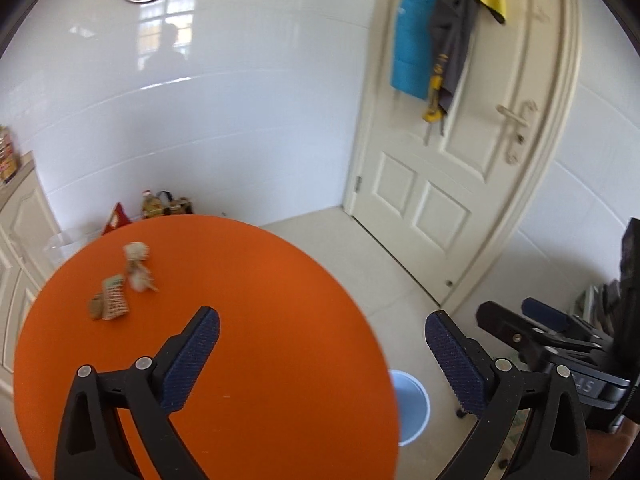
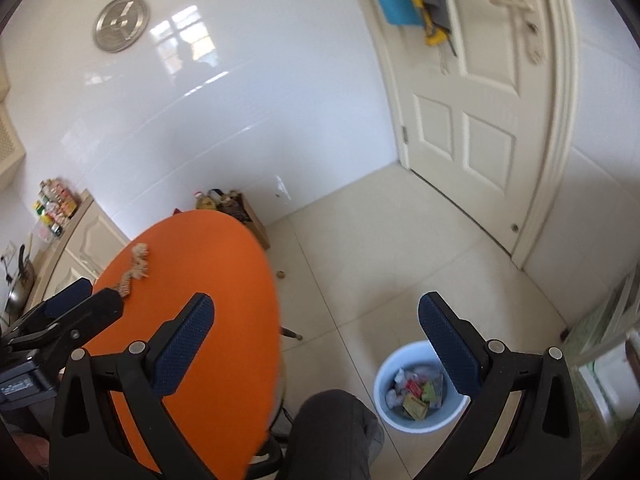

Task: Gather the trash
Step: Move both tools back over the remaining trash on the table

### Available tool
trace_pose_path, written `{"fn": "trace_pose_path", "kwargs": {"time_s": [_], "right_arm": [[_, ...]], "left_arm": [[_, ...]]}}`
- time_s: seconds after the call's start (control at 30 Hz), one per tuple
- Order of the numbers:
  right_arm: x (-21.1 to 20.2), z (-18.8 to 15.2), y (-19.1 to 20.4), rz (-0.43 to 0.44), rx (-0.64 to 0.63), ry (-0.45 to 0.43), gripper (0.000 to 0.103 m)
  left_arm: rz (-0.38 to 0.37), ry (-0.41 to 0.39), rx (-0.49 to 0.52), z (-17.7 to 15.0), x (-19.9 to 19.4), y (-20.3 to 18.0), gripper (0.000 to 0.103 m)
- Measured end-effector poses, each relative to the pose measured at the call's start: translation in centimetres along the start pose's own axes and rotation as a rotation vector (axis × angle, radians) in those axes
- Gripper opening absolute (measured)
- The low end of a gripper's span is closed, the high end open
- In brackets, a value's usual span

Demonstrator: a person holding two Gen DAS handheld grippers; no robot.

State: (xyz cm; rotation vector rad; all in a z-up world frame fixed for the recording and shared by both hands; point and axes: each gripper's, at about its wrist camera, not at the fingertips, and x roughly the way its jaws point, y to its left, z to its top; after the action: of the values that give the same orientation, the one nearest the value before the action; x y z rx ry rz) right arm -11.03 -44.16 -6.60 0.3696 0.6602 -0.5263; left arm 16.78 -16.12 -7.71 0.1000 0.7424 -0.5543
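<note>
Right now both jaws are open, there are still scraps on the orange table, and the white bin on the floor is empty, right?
Not quite: the white bin isn't empty. The right wrist view shows wrappers and crumpled paper inside it. The rest is right: scraps still lie on the orange table, and both the left gripper and right gripper are open.

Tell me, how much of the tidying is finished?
Partly done: the white bin on the floor already holds wrappers. Nothing is in hand; the left gripper and the right gripper are both open and empty. Left to do: a few crumpled scraps lie on the orange table.
</note>
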Motion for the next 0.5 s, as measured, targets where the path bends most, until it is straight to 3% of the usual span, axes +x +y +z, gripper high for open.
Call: {"fn": "trace_pose_path", "kwargs": {"time_s": [0.5], "right_arm": [[-2.5, 1.5, 17.5, 0.149, -0.288, -0.125, 0.103]], "left_arm": [[0.161, -0.119, -0.221, -6.3, -13.6, 10.3, 0.102]]}}
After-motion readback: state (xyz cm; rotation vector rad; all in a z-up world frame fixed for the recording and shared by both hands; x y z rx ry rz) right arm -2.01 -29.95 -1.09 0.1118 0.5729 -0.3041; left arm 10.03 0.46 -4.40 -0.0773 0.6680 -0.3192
